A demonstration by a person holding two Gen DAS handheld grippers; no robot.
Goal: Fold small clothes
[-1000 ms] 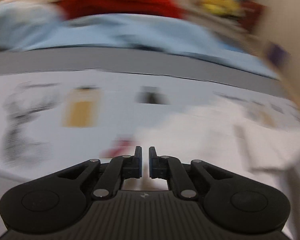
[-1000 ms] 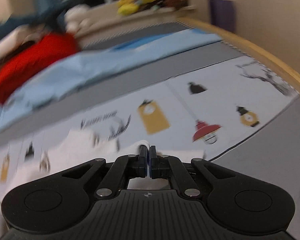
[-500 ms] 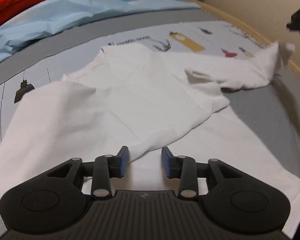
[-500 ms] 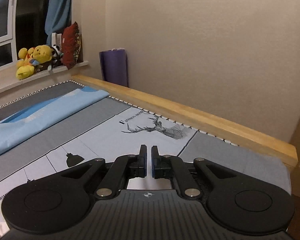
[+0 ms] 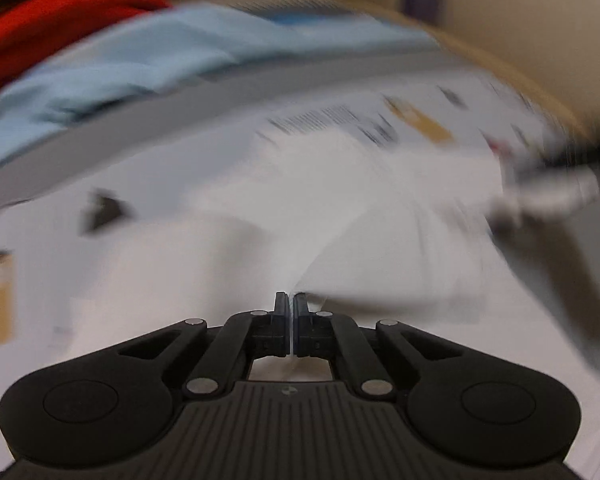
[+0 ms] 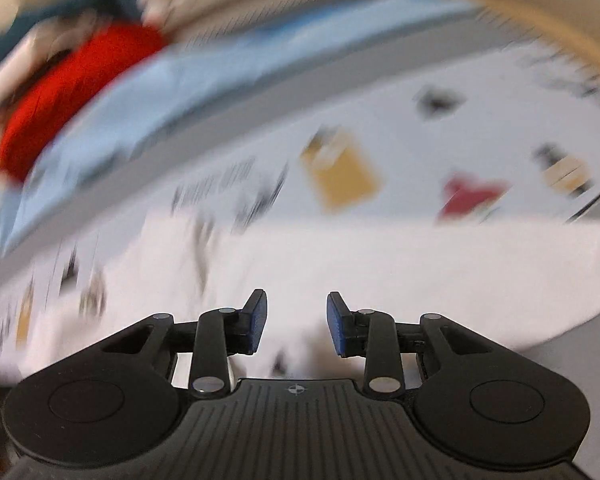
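Observation:
A white garment point(image 5: 380, 240) lies spread and rumpled on the printed bed sheet; both views are blurred by motion. My left gripper point(image 5: 291, 300) is shut, and a raised fold of the white cloth runs straight into its tips. In the right wrist view, my right gripper point(image 6: 296, 316) hovers over the same white garment point(image 6: 380, 264). Its jaws are opening, the blue pads stand well apart, and nothing is pinched between them. A dark blurred shape point(image 5: 572, 160) meets a lifted corner of the cloth at the right edge of the left wrist view.
A light blue blanket point(image 5: 140, 64) and a red cloth point(image 5: 40, 28) lie beyond the garment. The grey and white sheet point(image 6: 400, 128) bears printed lamps and lettering. A wooden bed edge point(image 6: 540, 20) runs along the far right, with a wall behind.
The left jaws were open around the fold half a second ago and have closed on it. The right view swung from the wall down to the bed, and its jaws parted.

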